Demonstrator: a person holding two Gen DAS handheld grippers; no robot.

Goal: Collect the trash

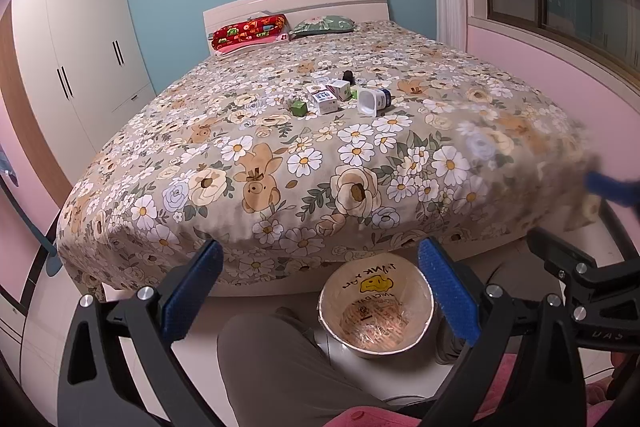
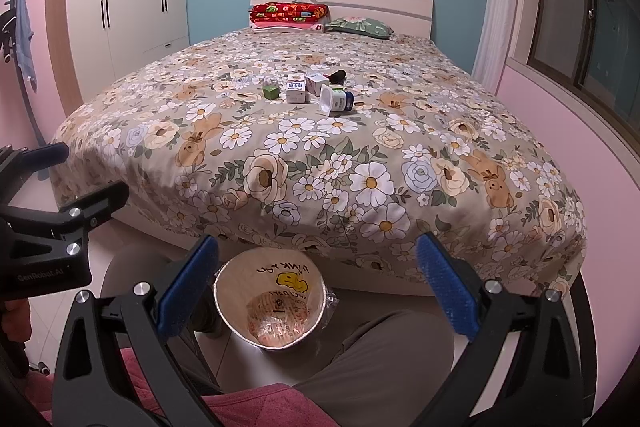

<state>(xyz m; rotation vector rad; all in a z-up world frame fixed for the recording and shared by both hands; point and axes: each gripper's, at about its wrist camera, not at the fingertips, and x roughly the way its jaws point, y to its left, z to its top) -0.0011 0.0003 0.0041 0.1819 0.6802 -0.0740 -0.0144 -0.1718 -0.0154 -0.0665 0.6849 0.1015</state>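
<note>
Opening stage of trash collection, seen from both wrist cameras. The left gripper [image 1: 320, 291] and the right gripper [image 2: 318, 287] are both held low at the foot of the bed, each with its blue-padded fingers [image 1: 192, 291] spread wide apart and holding nothing. Directly below and between them, on the pale tiled floor, stands the round bin lined with a printed plastic bag [image 1: 376, 311], its mouth open upward and only the liner showing inside; it sits just beside the person's grey-trousered knee [image 1: 280, 367].

The trash lies well apart from both grippers, clustered near the middle of the floral-patterned bedspread [image 2: 360, 187]: a white yoghurt cup with a dark blue label lying on its side [image 2: 334, 101], a white carton with blue print [image 2: 297, 89], a second small white carton [image 2: 317, 81] just behind it, a small green cube-shaped box [image 2: 271, 91] to the left, and a dark rounded object [image 2: 338, 75] at the rear, too small to identify.

Judged from this layout, no item has yet been binned and the step in hand is the first reach. The next move calls for extending one gripper forward over the bedspread, probably to the tipped cup as the nearest piece, and closing across its thin, easily crushed wall with light pressure
</note>
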